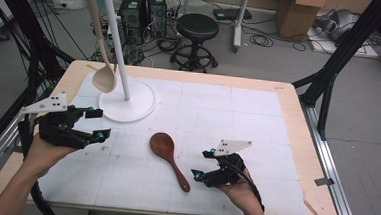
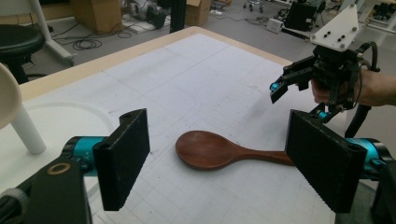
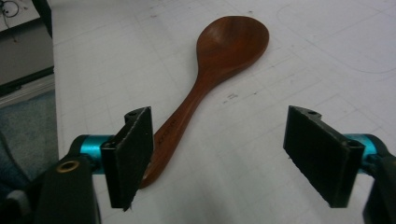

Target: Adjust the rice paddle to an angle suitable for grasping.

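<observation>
Spoon [image 1: 168, 157] of dark wood lies flat at tabletop [image 1: 238, 120] centre, handle toward 5 o'clock — handy for the right tool [image 1: 201, 164], jaws apart, empty, at the handle tip. Left tool [image 1: 99, 123] at 9 o'clock, gaping, empty — probably waiting.

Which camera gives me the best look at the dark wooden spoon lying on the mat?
The high view: the whole dark wooden spoon lies unobstructed there, bowl toward the stand, handle toward the right gripper. The right gripper view shows its bowl clearly, but a jaw covers the handle end. In the left gripper view a jaw hides the handle end too.
</observation>
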`<state>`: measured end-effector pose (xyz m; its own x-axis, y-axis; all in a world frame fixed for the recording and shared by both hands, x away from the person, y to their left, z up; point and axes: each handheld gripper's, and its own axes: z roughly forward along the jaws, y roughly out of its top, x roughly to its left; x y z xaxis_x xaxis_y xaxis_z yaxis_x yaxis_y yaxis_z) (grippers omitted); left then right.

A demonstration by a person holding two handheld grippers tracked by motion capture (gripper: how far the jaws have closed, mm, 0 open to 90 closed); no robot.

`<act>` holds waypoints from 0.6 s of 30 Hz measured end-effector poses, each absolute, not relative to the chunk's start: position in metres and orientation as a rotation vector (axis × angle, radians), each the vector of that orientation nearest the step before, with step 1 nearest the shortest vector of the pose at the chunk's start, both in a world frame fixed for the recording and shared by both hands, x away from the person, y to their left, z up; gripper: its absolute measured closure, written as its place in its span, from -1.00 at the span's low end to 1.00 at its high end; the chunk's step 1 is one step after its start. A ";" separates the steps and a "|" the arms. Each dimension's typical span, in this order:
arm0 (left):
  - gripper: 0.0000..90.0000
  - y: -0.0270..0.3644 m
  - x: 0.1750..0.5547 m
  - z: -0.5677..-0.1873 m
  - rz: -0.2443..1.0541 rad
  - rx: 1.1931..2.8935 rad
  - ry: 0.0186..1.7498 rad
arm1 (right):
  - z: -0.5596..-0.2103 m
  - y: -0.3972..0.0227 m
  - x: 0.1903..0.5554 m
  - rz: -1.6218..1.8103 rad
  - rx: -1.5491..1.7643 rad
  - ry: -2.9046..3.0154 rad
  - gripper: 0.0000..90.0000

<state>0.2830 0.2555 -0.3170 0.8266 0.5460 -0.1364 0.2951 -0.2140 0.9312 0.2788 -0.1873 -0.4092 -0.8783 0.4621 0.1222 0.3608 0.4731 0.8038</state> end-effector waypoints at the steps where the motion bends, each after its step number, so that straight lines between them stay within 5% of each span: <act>1: -0.53 0.255 0.282 -0.319 0.265 1.824 0.640 | -0.409 -0.186 0.278 1.376 0.735 2.600 -0.34; 8: -0.57 0.248 0.278 -0.332 0.253 1.844 0.642 | -0.412 -0.179 0.276 1.391 0.728 2.622 -0.01; 18: -0.61 0.244 0.273 -0.352 0.241 1.862 0.656 | -0.419 -0.164 0.272 1.396 0.628 2.721 0.77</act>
<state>0.2732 0.2439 -0.3517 0.8263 0.5450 -0.1424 0.3240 -0.2531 0.9116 0.2717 -0.1641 -0.4188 -0.9189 0.3594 0.1629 0.3420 0.5195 0.7831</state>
